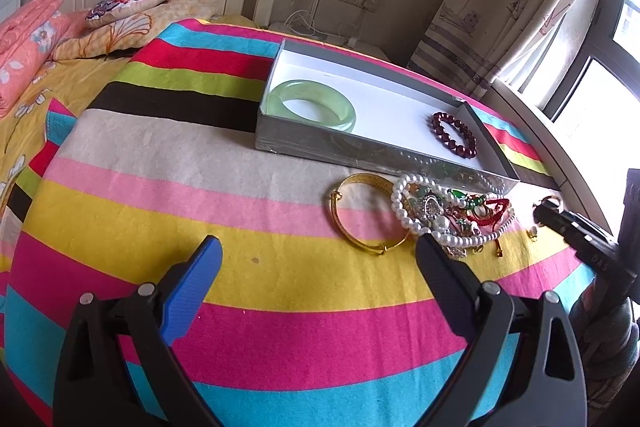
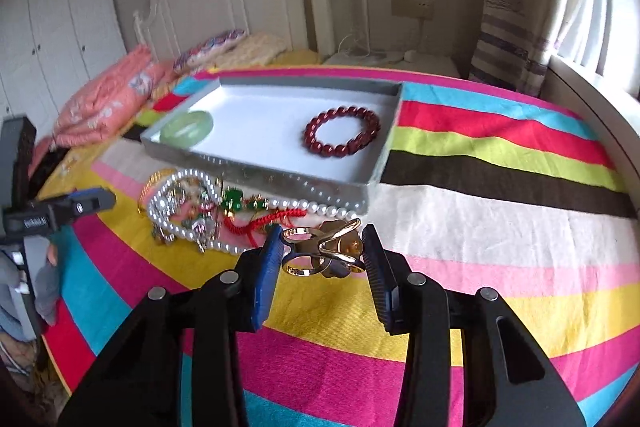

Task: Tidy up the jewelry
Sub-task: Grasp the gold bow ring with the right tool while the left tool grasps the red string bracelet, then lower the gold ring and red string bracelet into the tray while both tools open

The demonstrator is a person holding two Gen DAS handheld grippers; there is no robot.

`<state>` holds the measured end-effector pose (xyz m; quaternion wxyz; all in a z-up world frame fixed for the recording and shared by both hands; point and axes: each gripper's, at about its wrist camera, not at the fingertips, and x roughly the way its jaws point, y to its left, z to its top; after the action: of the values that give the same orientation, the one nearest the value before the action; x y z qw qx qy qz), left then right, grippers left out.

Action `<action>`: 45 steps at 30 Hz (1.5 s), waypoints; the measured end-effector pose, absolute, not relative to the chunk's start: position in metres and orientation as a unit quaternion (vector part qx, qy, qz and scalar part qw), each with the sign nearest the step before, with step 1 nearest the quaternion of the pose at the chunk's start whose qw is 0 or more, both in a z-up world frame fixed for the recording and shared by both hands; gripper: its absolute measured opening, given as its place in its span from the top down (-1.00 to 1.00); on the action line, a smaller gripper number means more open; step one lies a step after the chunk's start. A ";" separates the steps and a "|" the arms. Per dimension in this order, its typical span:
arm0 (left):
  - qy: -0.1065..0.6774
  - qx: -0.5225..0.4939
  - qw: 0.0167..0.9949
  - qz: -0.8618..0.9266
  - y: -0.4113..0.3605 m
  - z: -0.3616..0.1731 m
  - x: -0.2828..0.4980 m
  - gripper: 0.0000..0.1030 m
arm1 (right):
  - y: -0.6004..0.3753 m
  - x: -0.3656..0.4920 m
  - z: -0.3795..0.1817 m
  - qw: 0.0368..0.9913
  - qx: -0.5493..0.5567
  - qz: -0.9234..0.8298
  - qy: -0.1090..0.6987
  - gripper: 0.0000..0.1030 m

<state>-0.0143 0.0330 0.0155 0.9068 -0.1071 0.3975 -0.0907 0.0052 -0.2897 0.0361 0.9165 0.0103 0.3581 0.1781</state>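
Inside tray (image 2: pixel 374 169): jade bangle (image 1: pixel 311 103), red bead bracelet (image 2: pixel 342 131). Right gripper (image 2: pixel 322 253) clamps gold ring (image 2: pixel 324 247) above bedspread; left gripper (image 1: pixel 318 255) jaws wide, empty. Tangled pile (image 1: pixel 444 213) and gold bangle (image 1: pixel 362 211) unsorted.

Two wrist fisheyes, low over a striped cloth (image 1: pixel 280 283)

Both face the headboard, close in; they share the silver tray (image 1: pixel 360 153) (image 2: pixel 256 163) and jewelry pile (image 1: pixel 448 211) (image 2: pixel 200 211).

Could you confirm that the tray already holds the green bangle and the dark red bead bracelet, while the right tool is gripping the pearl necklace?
Not quite. In the right wrist view, the right tool grips a gold ring, not the pearl necklace, which lies in the pile in front of the tray. The tray does hold the green bangle and the dark red bead bracelet.
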 end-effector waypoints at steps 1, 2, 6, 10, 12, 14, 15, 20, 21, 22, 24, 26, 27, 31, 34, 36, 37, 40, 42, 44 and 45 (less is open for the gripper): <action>0.393 -0.099 0.910 -0.089 0.030 0.018 -0.016 -0.87 | -0.296 0.004 0.038 0.919 0.026 0.179 0.349 0.22; 0.388 -0.087 0.913 -0.090 0.026 0.020 -0.018 -0.87 | -0.301 0.003 0.040 0.922 0.040 0.177 0.343 0.22; 0.380 -0.030 0.919 -0.103 -0.004 0.025 -0.028 -0.87 | -0.317 -0.001 0.045 0.928 0.086 0.170 0.319 0.22; 0.370 -0.001 0.919 -0.134 -0.039 0.031 -0.034 -0.87 | -0.322 -0.003 0.048 0.932 0.099 0.166 0.308 0.22; 0.364 0.018 0.918 -0.154 -0.059 0.035 -0.034 -0.87 | -0.324 -0.004 0.048 0.933 0.105 0.163 0.302 0.22; 0.353 0.041 0.920 -0.164 -0.078 0.039 -0.034 -0.86 | -0.328 -0.006 0.049 0.935 0.114 0.162 0.295 0.22; 0.349 0.053 0.920 -0.172 -0.090 0.041 -0.033 -0.81 | -0.329 -0.007 0.049 0.934 0.117 0.163 0.295 0.22; 0.343 0.100 0.912 -0.201 -0.132 0.040 -0.021 -0.41 | -0.330 -0.007 0.048 0.934 0.120 0.163 0.294 0.21; 0.346 0.108 0.910 -0.203 -0.138 0.037 -0.017 -0.27 | -0.330 -0.007 0.048 0.934 0.120 0.163 0.294 0.21; 0.353 0.113 0.905 -0.208 -0.145 0.034 -0.011 -0.20 | -0.330 -0.007 0.048 0.934 0.121 0.163 0.293 0.21; 0.362 0.118 0.899 -0.215 -0.153 0.027 -0.001 -0.03 | -0.330 -0.008 0.048 0.934 0.122 0.165 0.293 0.21; 0.368 0.126 0.896 -0.216 -0.159 0.022 0.005 0.07 | -0.330 -0.008 0.048 0.934 0.123 0.166 0.292 0.21; 0.370 0.130 0.894 -0.217 -0.162 0.020 0.008 0.13 | -0.331 -0.008 0.048 0.934 0.124 0.166 0.292 0.21; 0.375 0.138 0.888 -0.227 -0.168 0.017 0.014 0.40 | -0.332 -0.008 0.048 0.933 0.126 0.169 0.291 0.21; 0.375 0.144 0.886 -0.233 -0.172 0.018 0.017 0.50 | -0.332 -0.008 0.048 0.933 0.127 0.169 0.292 0.21; 0.377 0.150 0.883 -0.235 -0.176 0.016 0.019 0.53 | -0.332 -0.009 0.048 0.933 0.127 0.169 0.292 0.21; 0.380 0.156 0.882 -0.232 -0.178 0.014 0.021 0.58 | -0.332 -0.008 0.048 0.933 0.127 0.169 0.292 0.21; 0.378 0.158 0.881 -0.237 -0.179 0.012 0.022 0.94 | -0.332 -0.008 0.048 0.933 0.127 0.169 0.292 0.21; 0.365 0.151 0.887 -0.238 -0.176 0.018 0.017 0.93 | -0.332 -0.008 0.048 0.933 0.127 0.169 0.292 0.21; 0.343 0.135 0.897 -0.243 -0.169 0.031 0.009 0.93 | -0.332 -0.008 0.048 0.933 0.127 0.169 0.292 0.21; 0.335 0.124 0.902 -0.241 -0.164 0.038 0.006 0.93 | -0.332 -0.008 0.048 0.933 0.127 0.170 0.292 0.21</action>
<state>0.0063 -0.1640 0.0377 0.9023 0.1241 0.3351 -0.2412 -0.0084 -0.3321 0.0481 0.9327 0.1266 0.2920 0.1697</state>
